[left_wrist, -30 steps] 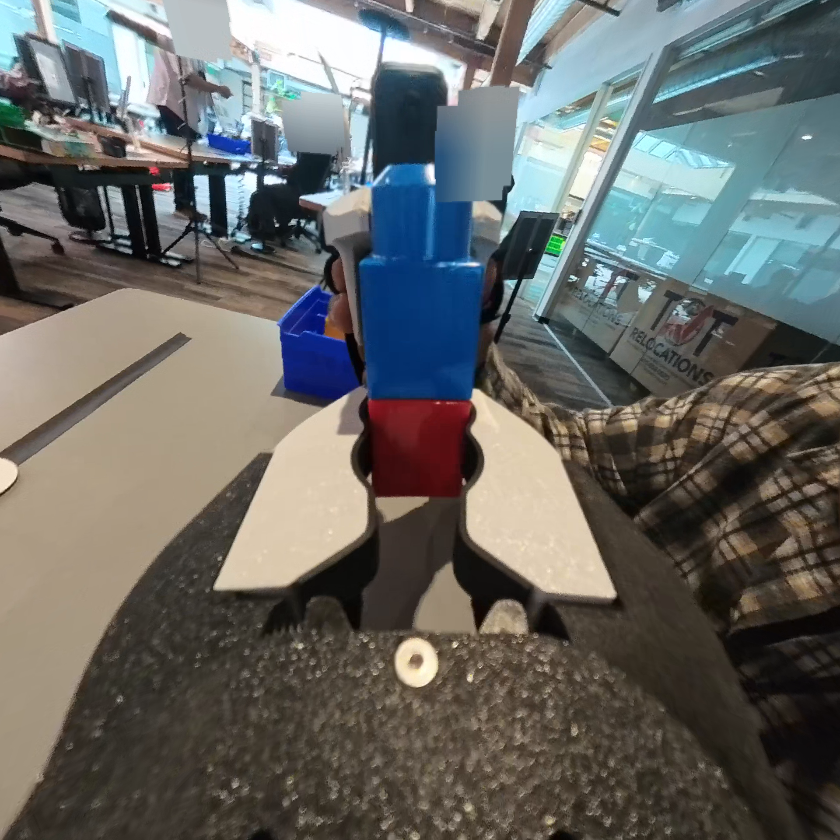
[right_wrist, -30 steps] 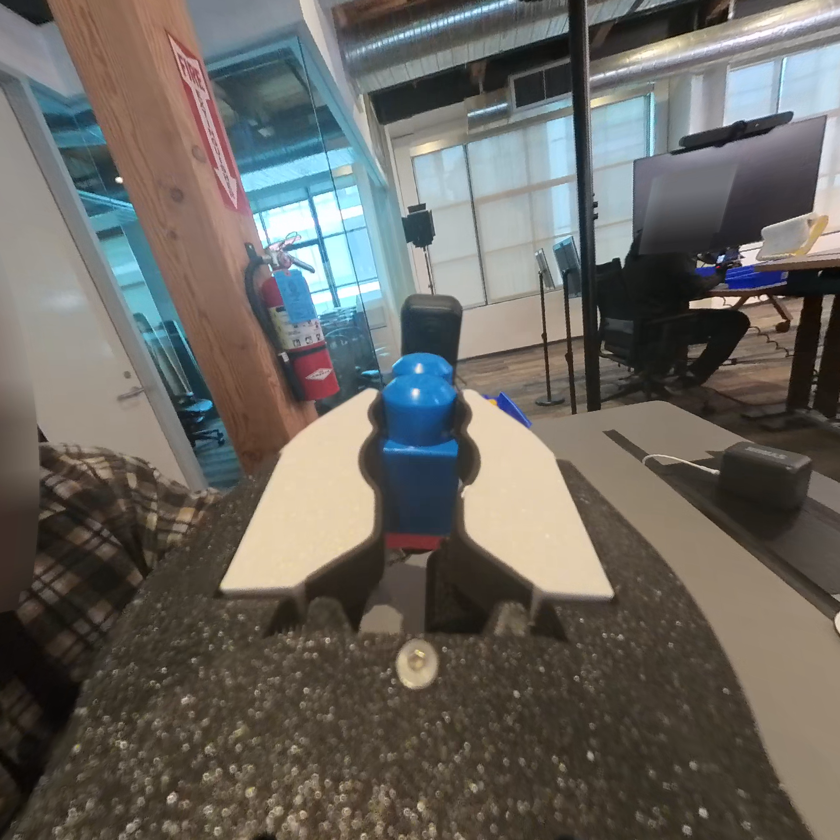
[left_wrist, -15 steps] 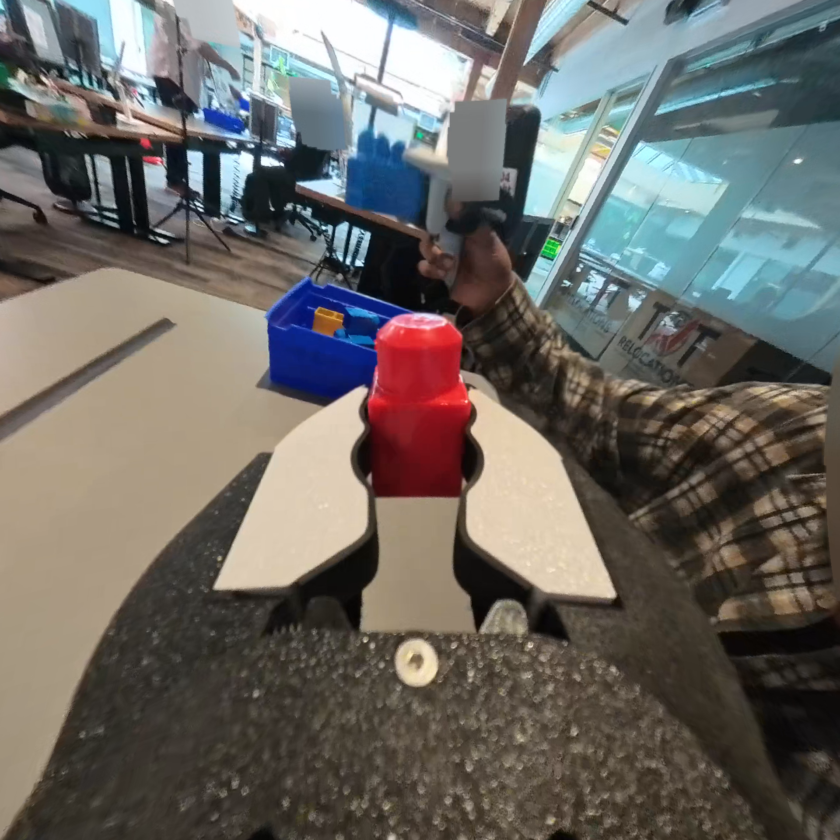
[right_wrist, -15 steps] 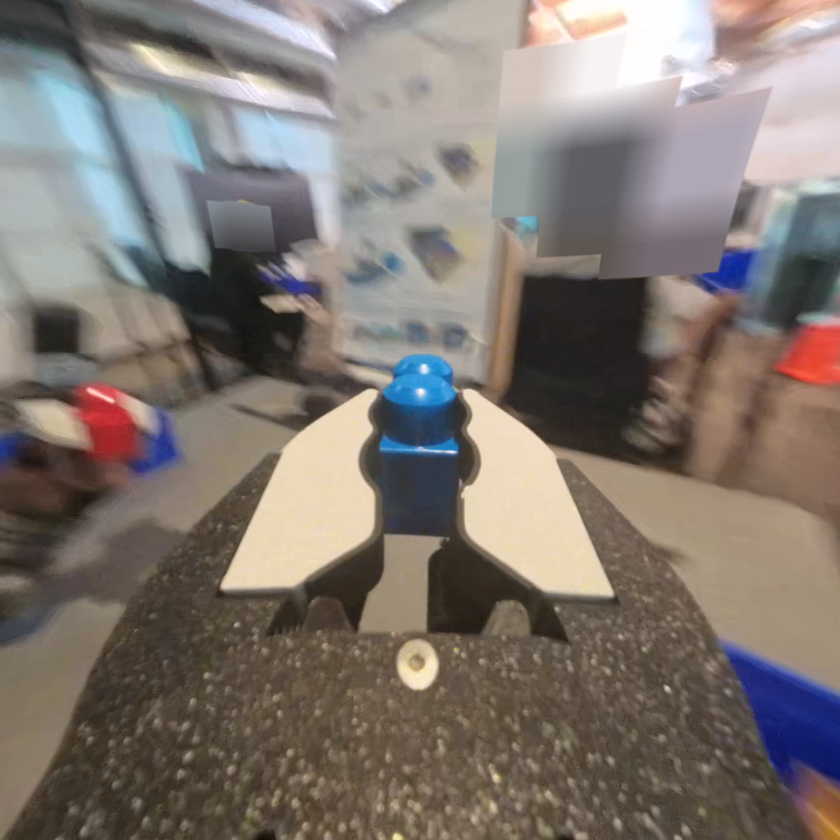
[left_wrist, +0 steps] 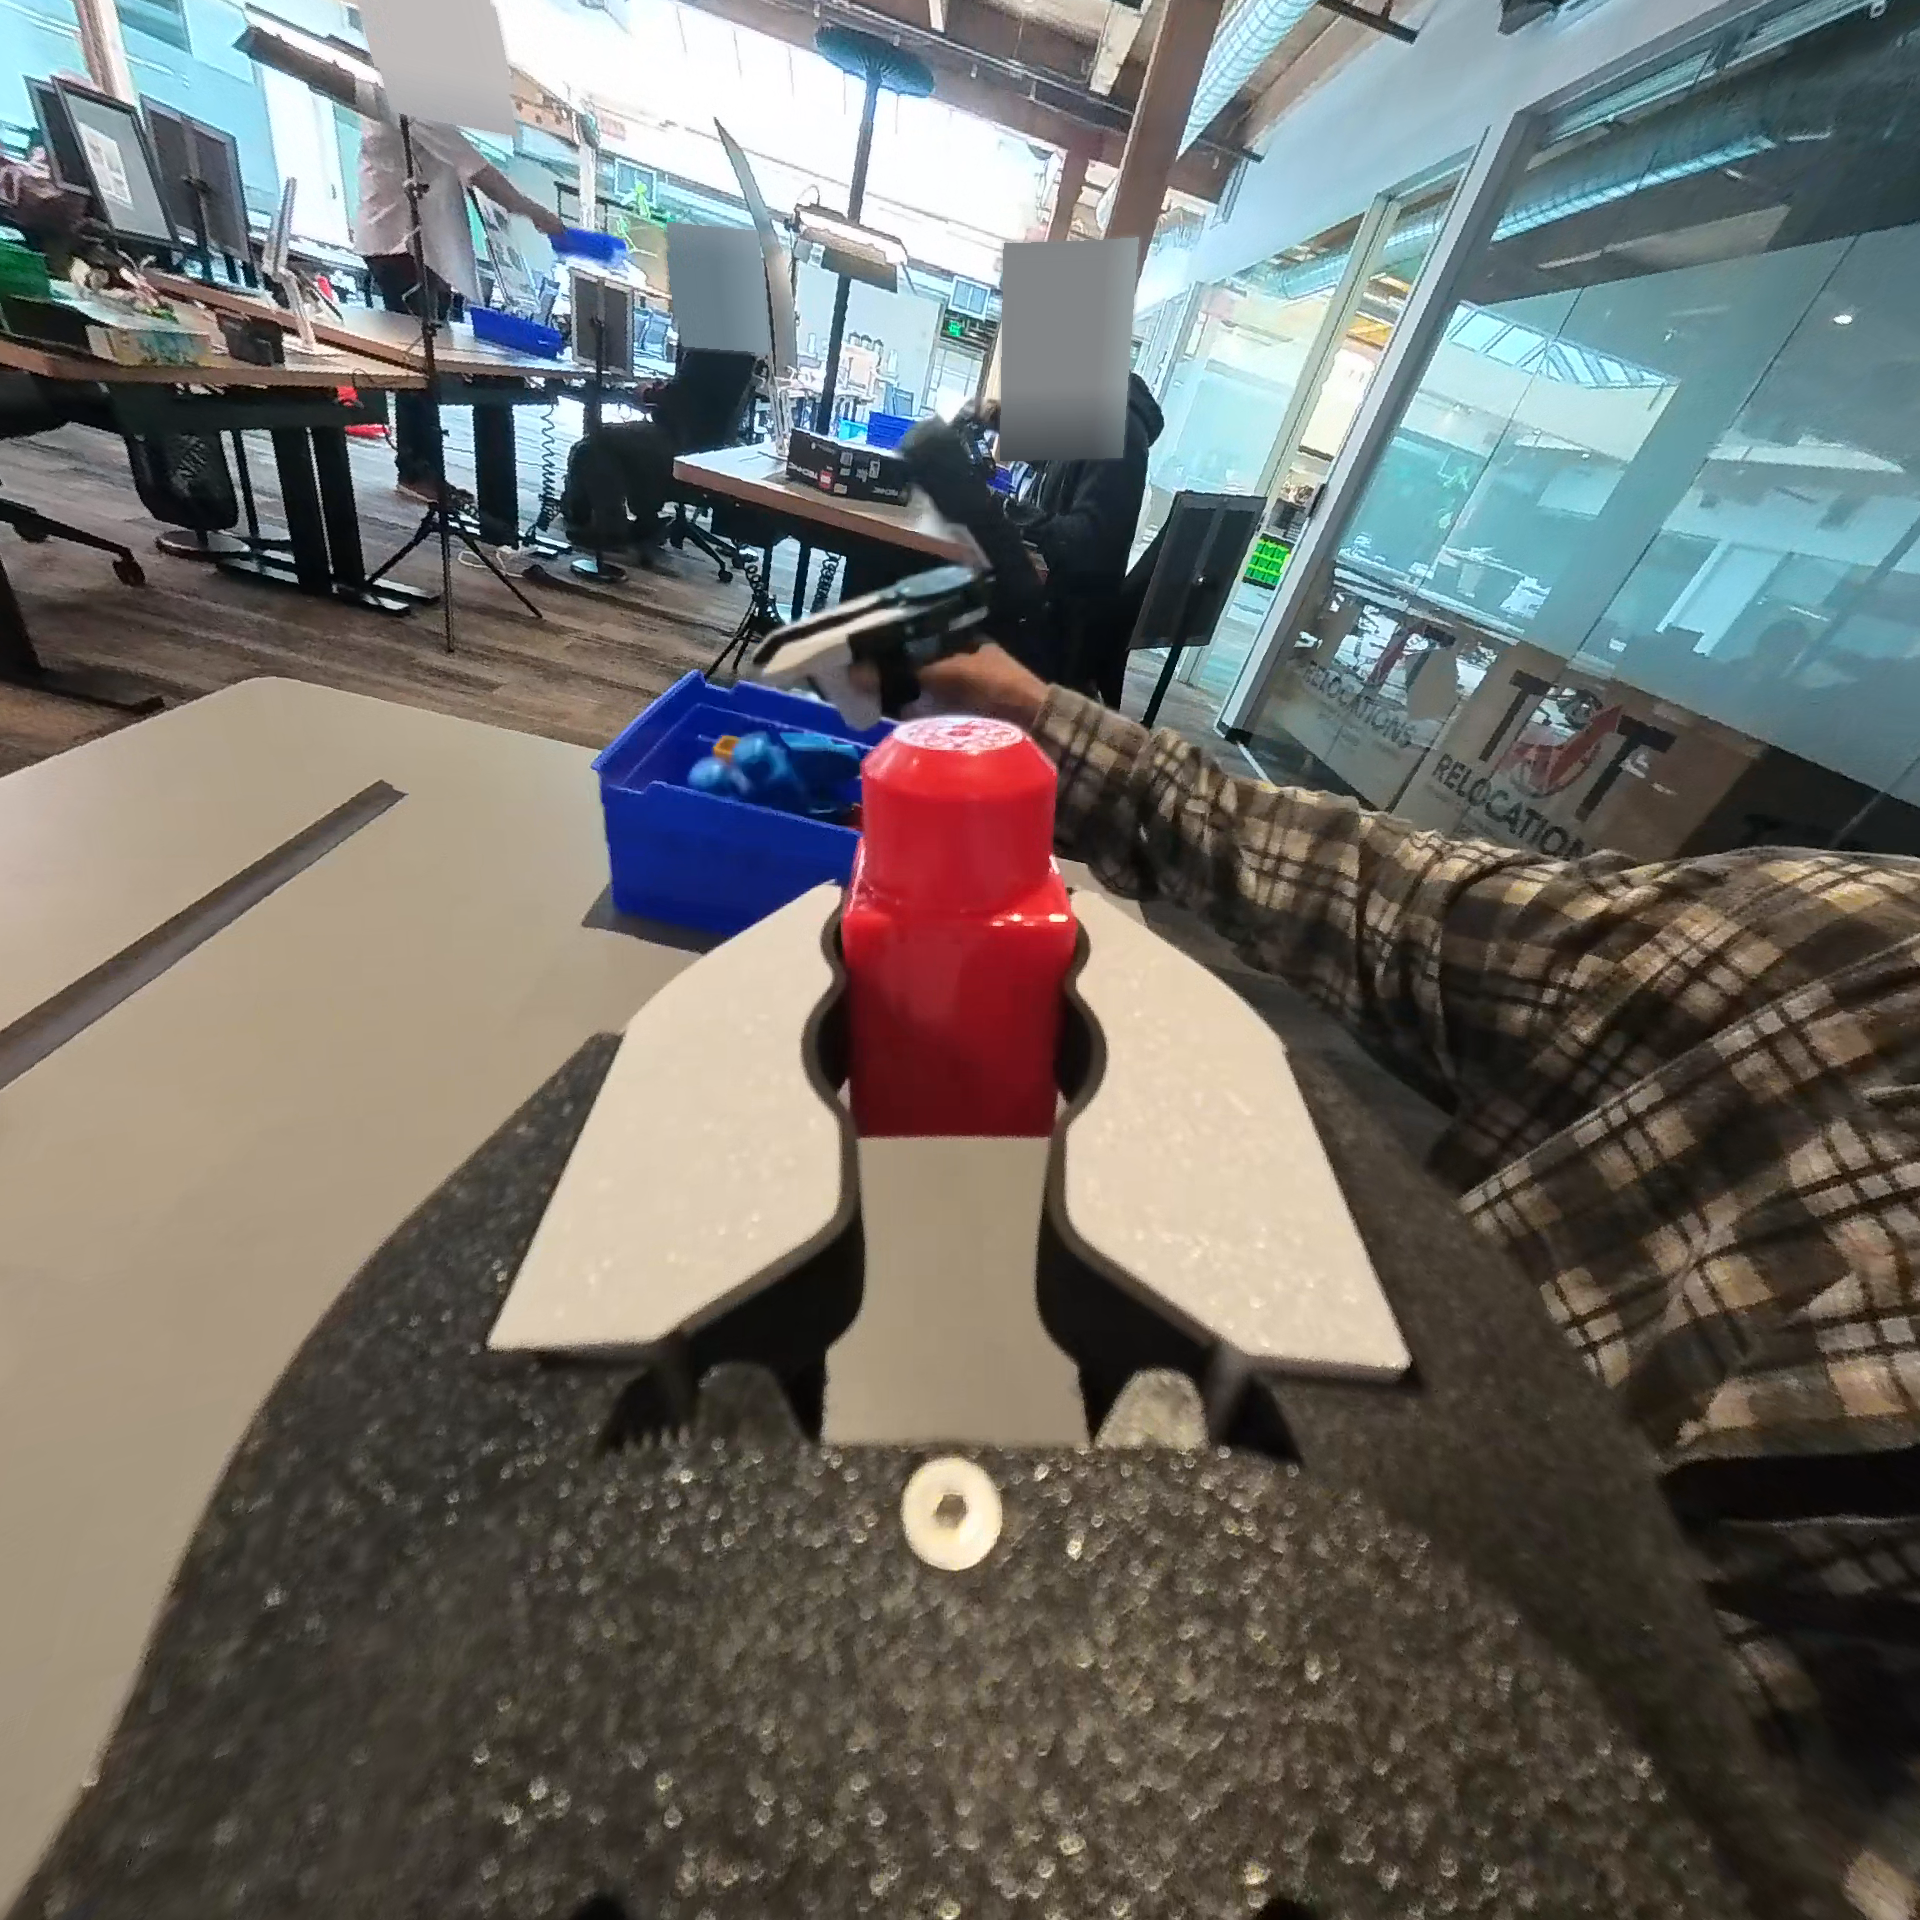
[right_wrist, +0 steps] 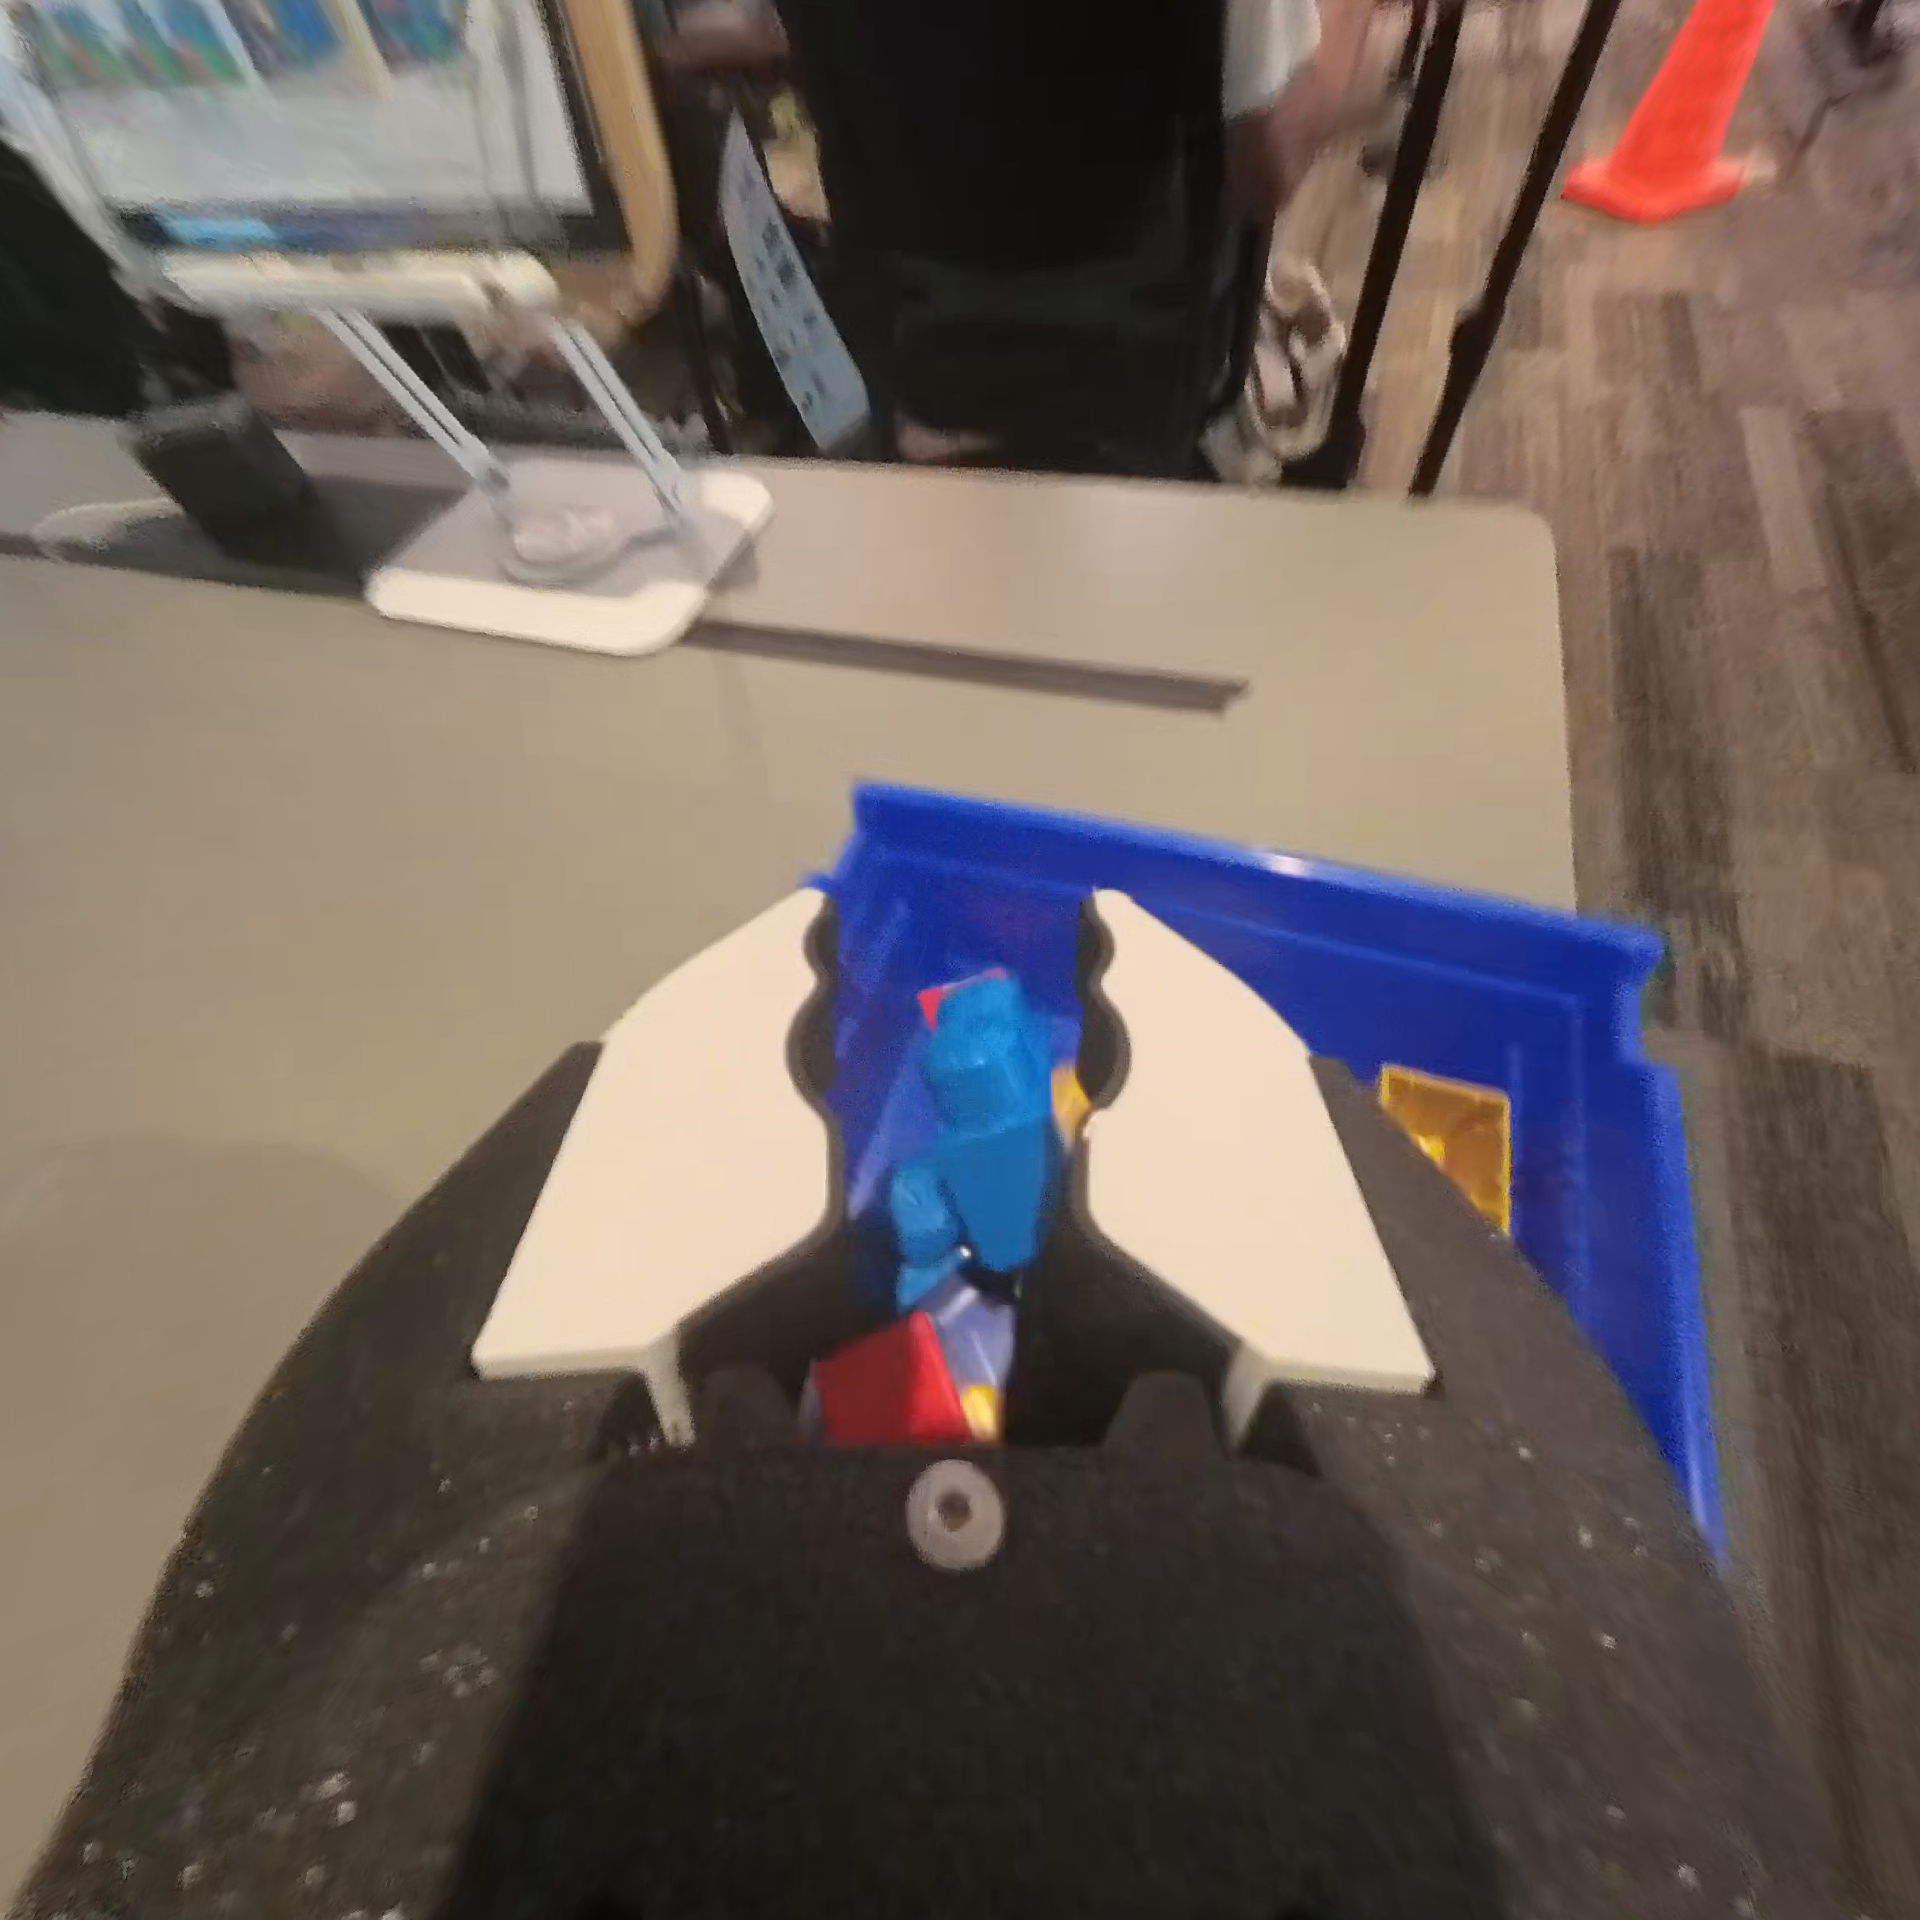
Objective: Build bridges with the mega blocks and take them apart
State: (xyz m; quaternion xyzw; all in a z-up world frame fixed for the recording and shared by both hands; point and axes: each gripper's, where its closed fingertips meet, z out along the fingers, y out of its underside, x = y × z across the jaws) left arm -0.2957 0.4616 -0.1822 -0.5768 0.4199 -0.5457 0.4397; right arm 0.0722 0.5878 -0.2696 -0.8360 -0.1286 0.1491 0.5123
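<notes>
Above the grey table (left_wrist: 260, 1039), left hand-held gripper (left_wrist: 951, 997) clamped on red block (left_wrist: 951, 977); right hand-held gripper (right_wrist: 951, 997) agape over blue bin (right_wrist: 1455, 935).

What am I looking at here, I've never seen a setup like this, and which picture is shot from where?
There is no robot: a person holds a two-finger gripper in each hand, with a camera on each looking along its fingers. One picture is from the left gripper, which is shut on a red block. In it you also see the person's plaid sleeve reaching toward a blue bin on the grey table. The other picture, blurry, is from the right gripper, open above that bin. A blue block shows between its fingers, apparently loose, among red and yellow blocks in the bin.
</notes>
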